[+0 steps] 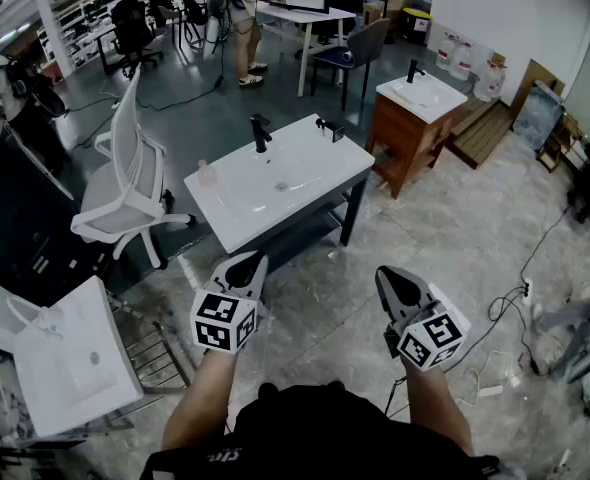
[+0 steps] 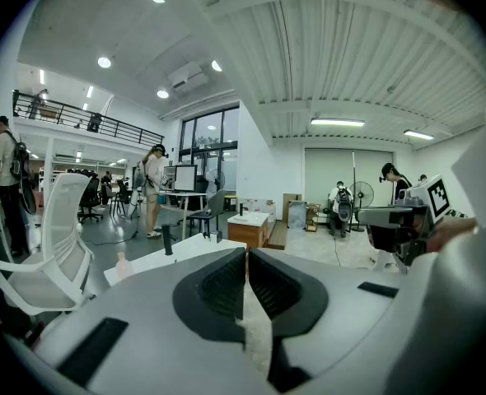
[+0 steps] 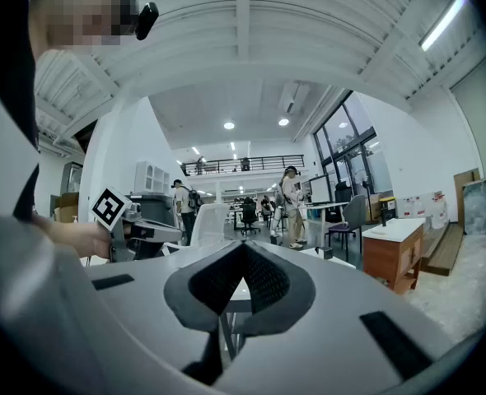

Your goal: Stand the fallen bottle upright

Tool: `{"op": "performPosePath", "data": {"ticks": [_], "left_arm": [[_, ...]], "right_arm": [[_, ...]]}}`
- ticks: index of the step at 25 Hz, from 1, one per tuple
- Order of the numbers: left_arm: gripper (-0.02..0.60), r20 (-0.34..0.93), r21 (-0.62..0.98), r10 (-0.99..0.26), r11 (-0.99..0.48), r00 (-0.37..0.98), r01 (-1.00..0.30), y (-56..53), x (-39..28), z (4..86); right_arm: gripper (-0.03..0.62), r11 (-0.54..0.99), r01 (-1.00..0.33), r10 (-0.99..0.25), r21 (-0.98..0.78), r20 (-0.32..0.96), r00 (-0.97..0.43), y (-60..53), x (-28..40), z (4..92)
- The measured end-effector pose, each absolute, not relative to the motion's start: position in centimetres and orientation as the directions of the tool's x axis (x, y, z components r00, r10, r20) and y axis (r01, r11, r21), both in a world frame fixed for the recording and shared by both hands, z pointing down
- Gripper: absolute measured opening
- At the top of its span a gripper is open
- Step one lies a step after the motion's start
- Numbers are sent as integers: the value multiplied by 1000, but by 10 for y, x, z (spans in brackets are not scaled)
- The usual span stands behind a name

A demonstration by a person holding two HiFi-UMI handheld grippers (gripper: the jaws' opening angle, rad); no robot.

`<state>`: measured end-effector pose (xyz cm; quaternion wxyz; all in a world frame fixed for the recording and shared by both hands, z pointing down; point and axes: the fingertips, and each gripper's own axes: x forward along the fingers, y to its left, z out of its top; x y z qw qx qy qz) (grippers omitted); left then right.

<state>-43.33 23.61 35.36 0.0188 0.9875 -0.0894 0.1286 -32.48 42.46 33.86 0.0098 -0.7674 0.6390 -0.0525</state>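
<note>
The pinkish bottle (image 1: pixel 206 173) sits at the white counter's (image 1: pixel 315 153) left end, too distant to say if it's toppled. You're at the approach: left gripper (image 1: pixel 250 264) and right gripper (image 1: pixel 388 278) are both clenched empty, well away from it. Close in and open one.

No legible text in sight

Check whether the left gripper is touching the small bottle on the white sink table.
Apart. In the head view the left gripper hangs over the floor short of the white sink table, while the bottle sits near the table's far left edge.
</note>
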Motion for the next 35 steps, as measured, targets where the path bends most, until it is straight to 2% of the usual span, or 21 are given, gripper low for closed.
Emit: {"op": "performPosePath", "data": {"ticks": [9,16,22,29,35], "left_arm": [[28,262,18,-159,-985,952,-170,267,-410,355],[28,251,10,-158,-986,955,-166,304,-393,357],[28,266,15,-154,-986,952,-164,331,-383,364],[28,280,13,-161,-985,946,-172,324,-360,371],[28,284,48,-129,-988,950,-149,291,-305,387]], "right_arm": [[12,-186,-976,-981,-110,83,177,459,-312,345],[14,-173,-969,-985,-176,44,168,499,-296,349],[15,-165,-964,-985,-210,83,151,521,-288,365],[15,-146,-960,-987,-238,101,125,507,-271,376],[15,-156,-958,-982,-239,144,124,480,-230,389]]}}
